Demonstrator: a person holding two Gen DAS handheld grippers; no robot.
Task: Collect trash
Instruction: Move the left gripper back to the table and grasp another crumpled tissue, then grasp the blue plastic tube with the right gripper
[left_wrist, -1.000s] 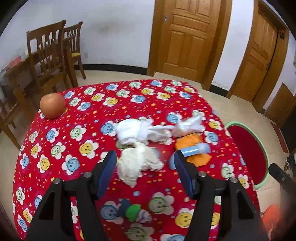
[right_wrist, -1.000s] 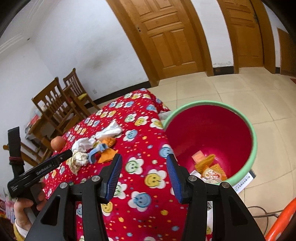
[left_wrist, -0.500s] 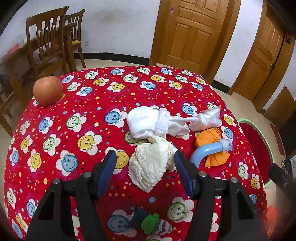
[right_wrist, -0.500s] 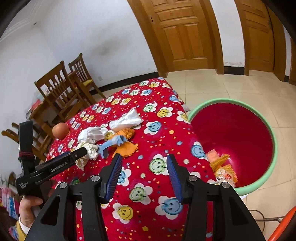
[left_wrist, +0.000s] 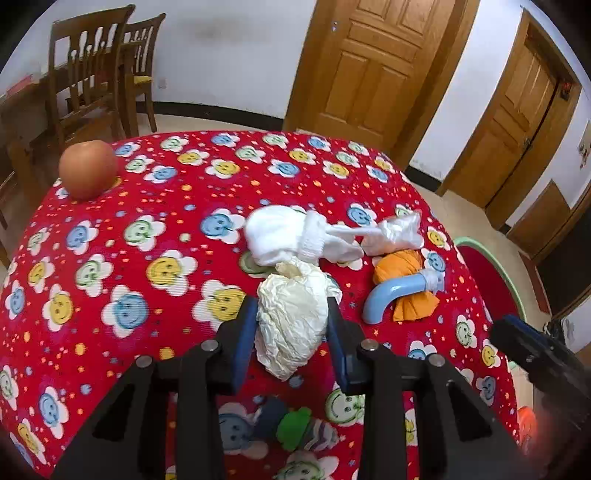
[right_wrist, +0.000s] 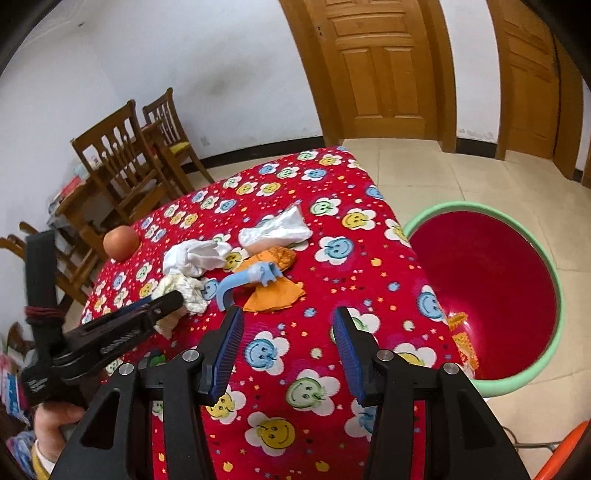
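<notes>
- Left gripper (left_wrist: 291, 328) is low over the counter (left_wrist: 122, 221), its blue fingers (left_wrist: 245, 332) on either side of the crumpled cream paper wad (left_wrist: 291, 325). Both pads look to be touching the wad's flanks; I can't tell if it is truly clamped.
- The wad lies on the red smiley cloth near the middle of the counter, long axis running roughly along the fingers, narrower twisted end pointing away toward the white cloth bundle (left_wrist: 291, 236), which it touches.
- The white bundle lies crosswise, its tail reaching right to a clear plastic wrapper (left_wrist: 399, 232).
- Orange wrapper (left_wrist: 406, 280) sits just right of the wad with a curved light-blue plastic piece (left_wrist: 391, 291) on top, hook end toward the near edge.
- Apple (left_wrist: 88, 169) sits at the far left corner, well apart.
- Right gripper (right_wrist: 288, 339) hovers over the counter's near right side, fingers spread wide and empty.
- Red bin with green rim (right_wrist: 554, 295) stands on the floor beside the counter, some orange and yellow scraps inside.
</notes>
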